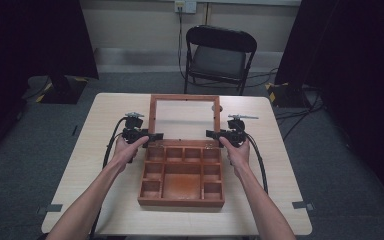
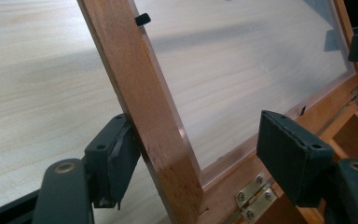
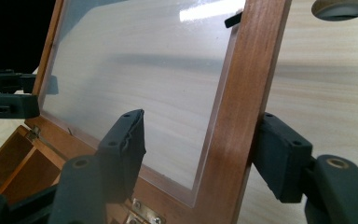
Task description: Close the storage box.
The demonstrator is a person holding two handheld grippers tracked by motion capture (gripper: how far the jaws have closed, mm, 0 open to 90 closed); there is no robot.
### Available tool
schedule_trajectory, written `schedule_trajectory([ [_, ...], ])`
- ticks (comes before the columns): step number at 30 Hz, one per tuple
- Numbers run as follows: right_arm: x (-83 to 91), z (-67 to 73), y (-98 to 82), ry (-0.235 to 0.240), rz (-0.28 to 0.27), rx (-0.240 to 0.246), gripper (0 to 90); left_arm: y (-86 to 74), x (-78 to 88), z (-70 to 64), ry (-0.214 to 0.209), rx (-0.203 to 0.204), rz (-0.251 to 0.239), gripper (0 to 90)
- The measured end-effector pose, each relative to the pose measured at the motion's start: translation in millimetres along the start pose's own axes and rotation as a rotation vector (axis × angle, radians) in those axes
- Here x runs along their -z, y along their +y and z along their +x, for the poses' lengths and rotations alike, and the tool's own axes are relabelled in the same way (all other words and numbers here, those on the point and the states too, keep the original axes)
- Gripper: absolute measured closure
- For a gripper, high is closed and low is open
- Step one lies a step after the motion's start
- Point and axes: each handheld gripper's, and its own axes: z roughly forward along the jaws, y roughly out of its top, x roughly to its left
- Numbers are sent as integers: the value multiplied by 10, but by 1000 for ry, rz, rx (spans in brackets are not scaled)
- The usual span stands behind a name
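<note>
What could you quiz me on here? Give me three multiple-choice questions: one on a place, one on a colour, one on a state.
1. Where is the chair?
A. On the table
B. Beyond the table's far edge
C. Lying on its side at the left

2. What colour is the compartment box?
A. Reddish-brown wood
B. White
C. Blue

3. How is the box's lid?
A. Shut flat on the box
B. Taken off and on the floor
C. Open, raised on its hinges

Answers:
1 B: the high view shows the chair upright on the floor past the far edge.
2 A: the walls and dividers are reddish-brown wood.
3 C: the compartments lie uncovered and the clear-paned frame rises from the hinged back edge.
</note>
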Motion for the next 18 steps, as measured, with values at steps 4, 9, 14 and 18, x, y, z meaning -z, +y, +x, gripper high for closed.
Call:
schedule_trajectory([
  [4,33,26,23,0,-6,3,385,25,45,-11,-1,-6,-7,318],
  [9,76,56,40,-13,-17,19,411,38,91,-12,2,-15,-20,364],
  [14,111,89,53,-21,-23,27,430,50,137,-19,14,-27,-26,425],
  [18,164,104,64,-30,-33,39,511,69,189,-57,28,-43,-34,451],
])
